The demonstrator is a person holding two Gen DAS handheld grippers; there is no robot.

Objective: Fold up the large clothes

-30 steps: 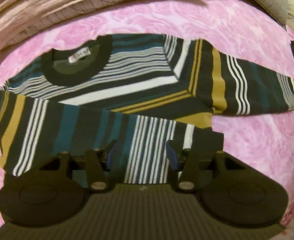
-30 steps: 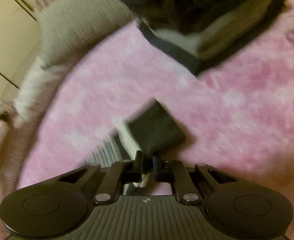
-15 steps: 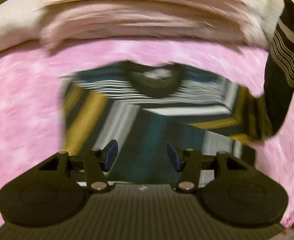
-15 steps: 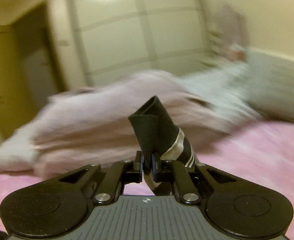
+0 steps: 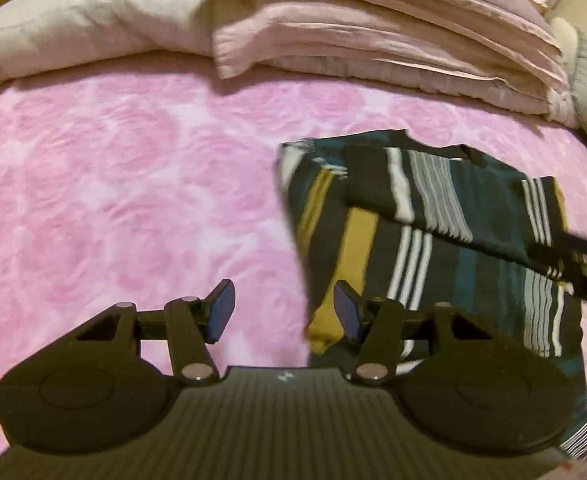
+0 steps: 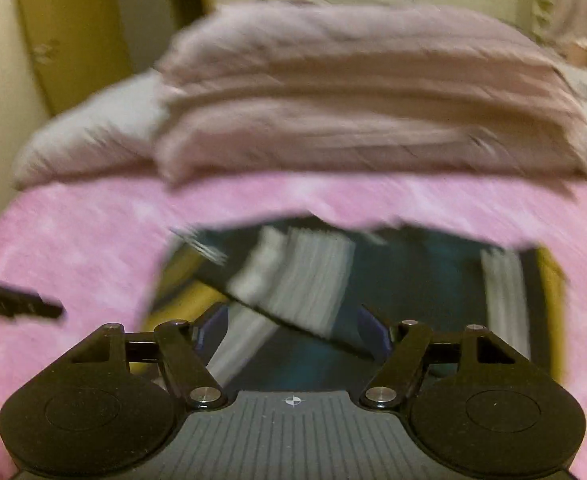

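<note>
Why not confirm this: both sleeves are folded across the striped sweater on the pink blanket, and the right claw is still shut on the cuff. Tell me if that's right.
One thing is wrong: the right claw is open and holds nothing, as the right wrist view shows. The rest stands: the striped sweater lies on the pink blanket with both sleeves folded across it.

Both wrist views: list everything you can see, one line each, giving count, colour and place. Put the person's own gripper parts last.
Striped sweater: one, dark with teal, mustard and white stripes, lying on the bedspread with a sleeve folded across its body.
Bedspread: one, pink and patterned, covering the bed.
Folded quilt: one, dusty pink, stacked at the far side of the bed.
Pillow: one, pale grey-beige, left of the quilt.
Left gripper: one, black with blue pads, open, at the sweater's left edge.
Right gripper: one, black, open, over the sweater.
</note>
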